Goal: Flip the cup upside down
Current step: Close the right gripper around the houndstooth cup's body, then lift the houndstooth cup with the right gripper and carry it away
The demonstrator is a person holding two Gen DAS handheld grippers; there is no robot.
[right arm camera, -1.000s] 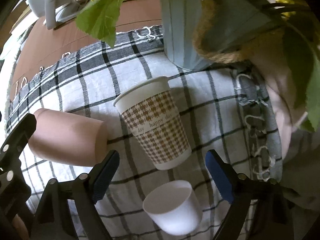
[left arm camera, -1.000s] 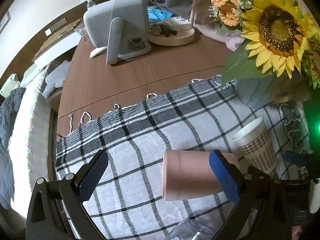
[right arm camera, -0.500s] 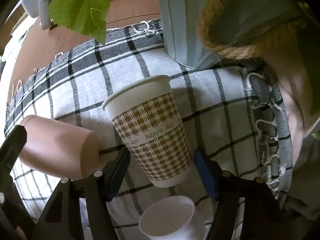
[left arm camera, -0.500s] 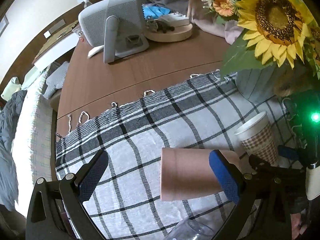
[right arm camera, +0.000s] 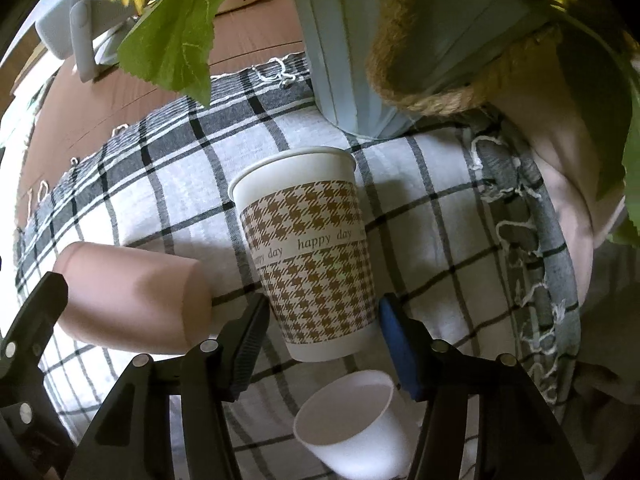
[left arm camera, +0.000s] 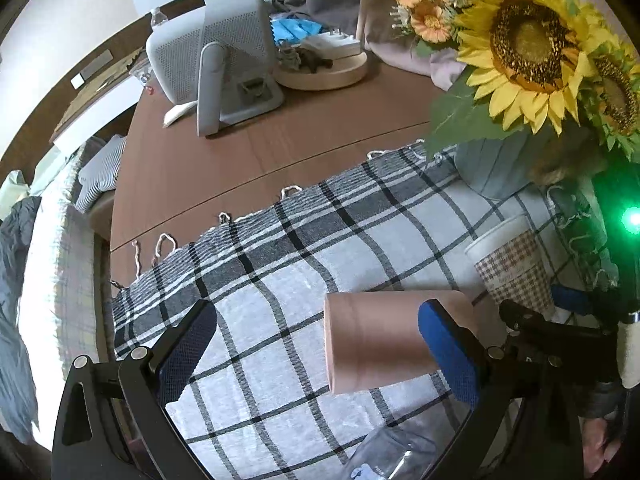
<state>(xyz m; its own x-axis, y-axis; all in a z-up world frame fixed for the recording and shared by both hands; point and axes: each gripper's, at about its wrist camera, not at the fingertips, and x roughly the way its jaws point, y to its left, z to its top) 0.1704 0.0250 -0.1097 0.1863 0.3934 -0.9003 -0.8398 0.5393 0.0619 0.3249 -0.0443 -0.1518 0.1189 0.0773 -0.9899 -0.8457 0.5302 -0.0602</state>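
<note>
The paper cup (right arm camera: 308, 256) at the centre of the right wrist view reads "happy day" on a band through its brown houndstooth print; it stands upright, rim up, on the checked cloth (right arm camera: 420, 208). The right gripper (right arm camera: 320, 320) has closed its pads on the cup's lower wall. The left gripper (left arm camera: 320, 352) is spread wide, with the pink cup (left arm camera: 372, 340) lying on its side beside its right finger. A white cup (right arm camera: 352, 420) sits at lower centre, apparently empty.
</note>
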